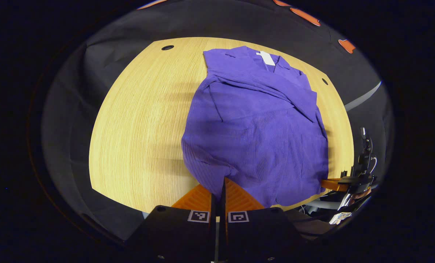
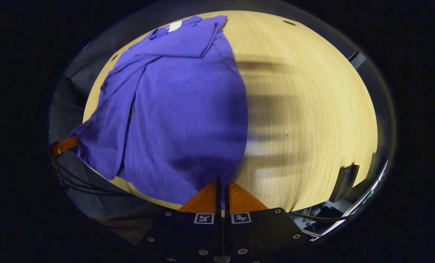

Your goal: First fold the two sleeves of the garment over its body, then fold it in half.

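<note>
Purple ribbed knit, the collared garment [image 1: 256, 124] was laid flat on the pale wooden table [image 1: 141, 138], collar at the far edge, hem at the near edge. Both sleeves appeared already folded over the body, so the fold in half was judged to be left. The left gripper [image 1: 220, 190] and the right gripper [image 2: 222, 190] were each closed upon a near hem corner. No containers were seen.

left claw [image 1: 223, 182] closed, pinching | right claw [image 2: 222, 184] closed, pinching
</note>
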A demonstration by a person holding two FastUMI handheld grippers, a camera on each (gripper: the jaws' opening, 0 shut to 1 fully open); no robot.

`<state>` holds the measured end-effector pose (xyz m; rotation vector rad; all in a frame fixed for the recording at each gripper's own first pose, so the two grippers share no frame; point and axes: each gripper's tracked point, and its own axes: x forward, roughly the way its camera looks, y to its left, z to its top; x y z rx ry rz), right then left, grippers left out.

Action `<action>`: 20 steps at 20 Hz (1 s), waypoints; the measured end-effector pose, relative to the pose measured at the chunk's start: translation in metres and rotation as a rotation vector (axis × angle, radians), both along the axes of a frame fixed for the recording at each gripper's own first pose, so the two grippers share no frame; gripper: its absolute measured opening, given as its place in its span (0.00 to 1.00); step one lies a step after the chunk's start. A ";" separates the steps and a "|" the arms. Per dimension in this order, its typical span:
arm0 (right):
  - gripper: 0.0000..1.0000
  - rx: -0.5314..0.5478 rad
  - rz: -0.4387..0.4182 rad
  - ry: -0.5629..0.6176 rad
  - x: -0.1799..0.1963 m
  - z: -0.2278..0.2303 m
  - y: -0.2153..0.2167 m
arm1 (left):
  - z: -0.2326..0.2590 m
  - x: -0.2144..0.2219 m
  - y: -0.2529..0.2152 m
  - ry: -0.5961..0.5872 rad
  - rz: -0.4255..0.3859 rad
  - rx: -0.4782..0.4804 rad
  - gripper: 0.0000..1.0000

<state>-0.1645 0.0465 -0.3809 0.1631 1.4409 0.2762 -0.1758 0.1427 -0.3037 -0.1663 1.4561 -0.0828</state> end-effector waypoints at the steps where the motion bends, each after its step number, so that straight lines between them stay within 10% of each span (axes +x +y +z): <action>1: 0.02 0.025 -0.029 -0.014 0.007 0.007 0.001 | 0.001 0.002 0.000 -0.001 0.002 -0.006 0.05; 20: 0.02 0.283 -0.097 -0.159 0.096 0.113 0.025 | 0.036 0.047 -0.013 -0.082 -0.059 -0.044 0.04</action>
